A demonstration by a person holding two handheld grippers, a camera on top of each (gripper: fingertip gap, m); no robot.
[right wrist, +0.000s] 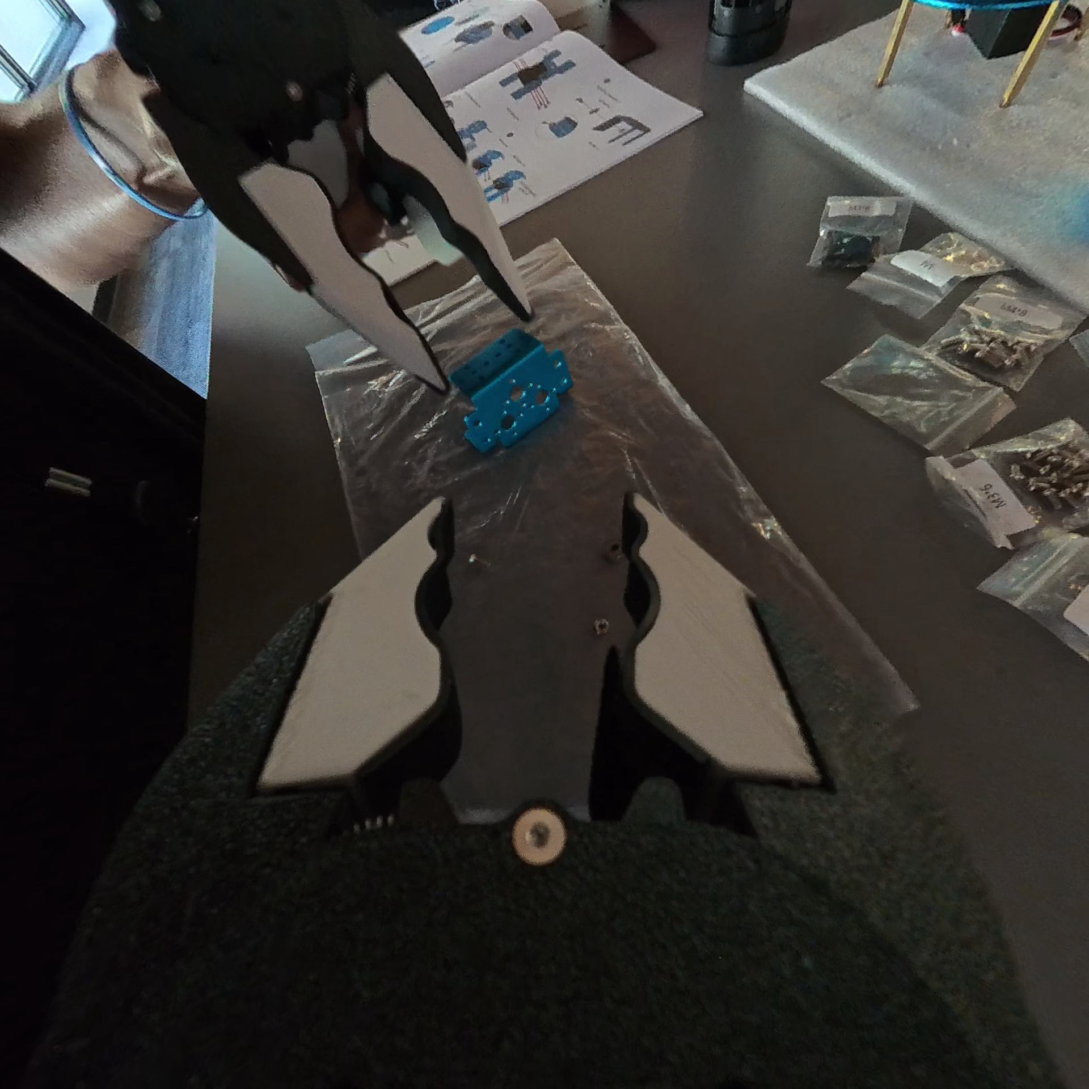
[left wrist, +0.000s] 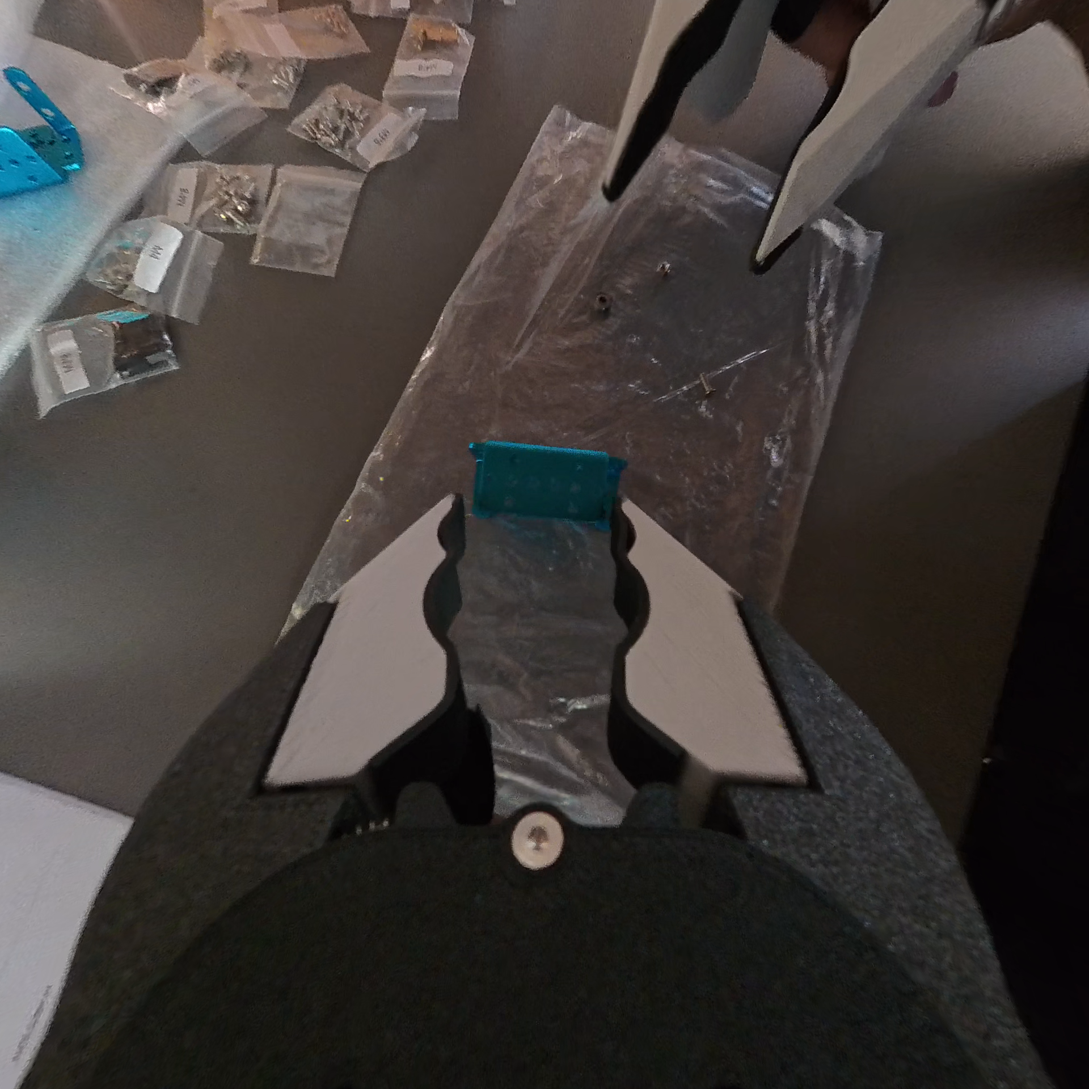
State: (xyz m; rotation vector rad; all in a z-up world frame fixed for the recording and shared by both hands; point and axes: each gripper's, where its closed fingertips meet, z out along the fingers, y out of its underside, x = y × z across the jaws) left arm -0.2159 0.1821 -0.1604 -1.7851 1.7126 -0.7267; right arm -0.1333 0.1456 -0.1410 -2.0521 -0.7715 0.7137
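Aluminium bracket (right wrist: 511, 396) (blue, perforated, stiff, light, likely slippery) is straddled unclamped by the left tool (left wrist: 537, 508); its side flanges suit gripping. The right tool (right wrist: 536, 508) is held apart, empty.

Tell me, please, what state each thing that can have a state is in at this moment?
left gripper: open, fingertips either side of the blue bracket
right gripper: open, empty, above loose screws
blue bracket: resting on the plastic sheet, not lifted
plastic sheet: spread flat, crinkled
booklet: open
hardware bags: lying flat on the table
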